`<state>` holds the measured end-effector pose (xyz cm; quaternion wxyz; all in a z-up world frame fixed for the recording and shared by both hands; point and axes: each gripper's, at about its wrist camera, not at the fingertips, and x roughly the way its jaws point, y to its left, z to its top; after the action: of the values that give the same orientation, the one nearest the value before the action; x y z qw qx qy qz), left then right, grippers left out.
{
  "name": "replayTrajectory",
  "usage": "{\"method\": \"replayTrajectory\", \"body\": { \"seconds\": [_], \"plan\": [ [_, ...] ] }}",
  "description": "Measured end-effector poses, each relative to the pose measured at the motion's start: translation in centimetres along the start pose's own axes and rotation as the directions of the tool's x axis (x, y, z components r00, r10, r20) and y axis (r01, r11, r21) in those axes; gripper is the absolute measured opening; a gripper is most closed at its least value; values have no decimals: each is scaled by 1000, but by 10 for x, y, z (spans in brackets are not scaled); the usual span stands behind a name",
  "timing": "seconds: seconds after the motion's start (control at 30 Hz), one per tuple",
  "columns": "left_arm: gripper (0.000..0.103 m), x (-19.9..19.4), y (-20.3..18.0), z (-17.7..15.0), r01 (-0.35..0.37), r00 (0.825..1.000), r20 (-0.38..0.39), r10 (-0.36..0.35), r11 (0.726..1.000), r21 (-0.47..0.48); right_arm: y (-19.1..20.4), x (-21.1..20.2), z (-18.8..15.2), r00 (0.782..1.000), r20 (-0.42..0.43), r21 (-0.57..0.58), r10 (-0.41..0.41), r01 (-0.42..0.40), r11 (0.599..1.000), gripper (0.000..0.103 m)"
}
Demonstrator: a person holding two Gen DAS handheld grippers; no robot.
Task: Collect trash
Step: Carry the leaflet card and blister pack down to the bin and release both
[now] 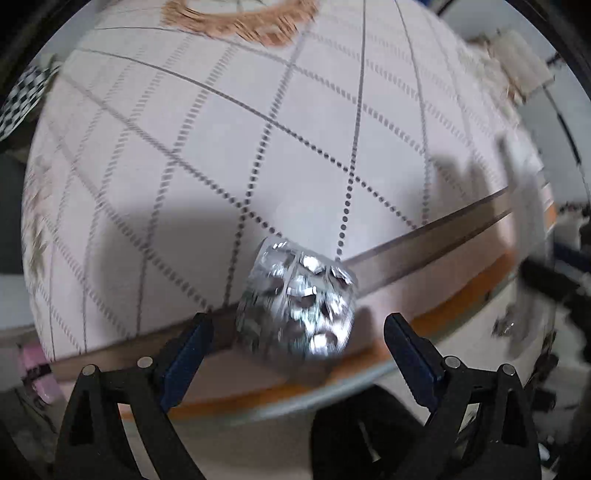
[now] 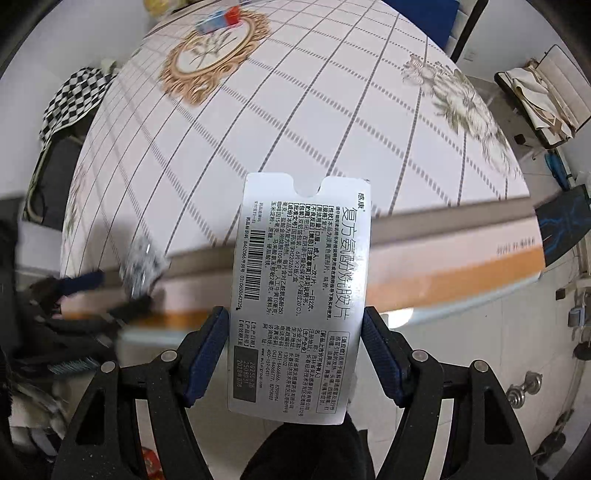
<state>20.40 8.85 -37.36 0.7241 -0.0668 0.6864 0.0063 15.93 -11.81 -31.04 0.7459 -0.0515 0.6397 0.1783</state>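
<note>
While I hold the right tongs (image 2: pixel 295 343) clamped on the flat white medicine carton printed with black Chinese text and a barcode (image 2: pixel 301 291), its blue pads (image 2: pixel 207 350) press both long edges, so the carton stands out ahead of the camera above the edge of the round desk covered in a pale grid-patterned cloth (image 2: pixel 295 122). I judge I'm keeping it pinched by the sides so it stays flat and ready to carry off.

My left tongs (image 1: pixel 297 339) are spread wide, their jaws well apart from the crumpled silver foil blister sheet (image 1: pixel 297 302) between them. That sheet is blurred, and I cannot tell whether it rests on the desk rim or is in the air. My guess is the tongs are opened to straddle it before closing.

My right view gives what the left cannot: the carton, a small red-and-blue box (image 2: pixel 219 20) at the far side of the desk, and the left tongs seen from the side, low at the left. My left view alone shows the gap on either side of the foil.
</note>
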Motion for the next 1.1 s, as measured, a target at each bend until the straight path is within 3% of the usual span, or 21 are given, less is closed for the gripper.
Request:
{"method": "replayTrajectory", "body": {
  "seconds": [0.23,0.47,0.67,0.97,1.1],
  "plan": [
    [60,-7,-18,12,-67,996,58,64,996,53,1,1,25,1000,12,-12,-28,29,1000,74],
    [58,-14,-10,1,-83,993,82,83,997,2,2,6,33,999,6,-29,-48,48,998,74],
    [58,-49,-10,-24,-91,979,173,111,989,-118,13,0,34,998,31,-56,-62,64,996,74],
    [58,-111,-1,-107,-42,938,311,152,941,-335,31,-37,9,994,104,-80,-18,26,996,74],
    [58,-113,1,-151,-20,936,314,156,918,-397,39,-48,-22,994,109,-92,31,-21,996,74]
  ]
}}
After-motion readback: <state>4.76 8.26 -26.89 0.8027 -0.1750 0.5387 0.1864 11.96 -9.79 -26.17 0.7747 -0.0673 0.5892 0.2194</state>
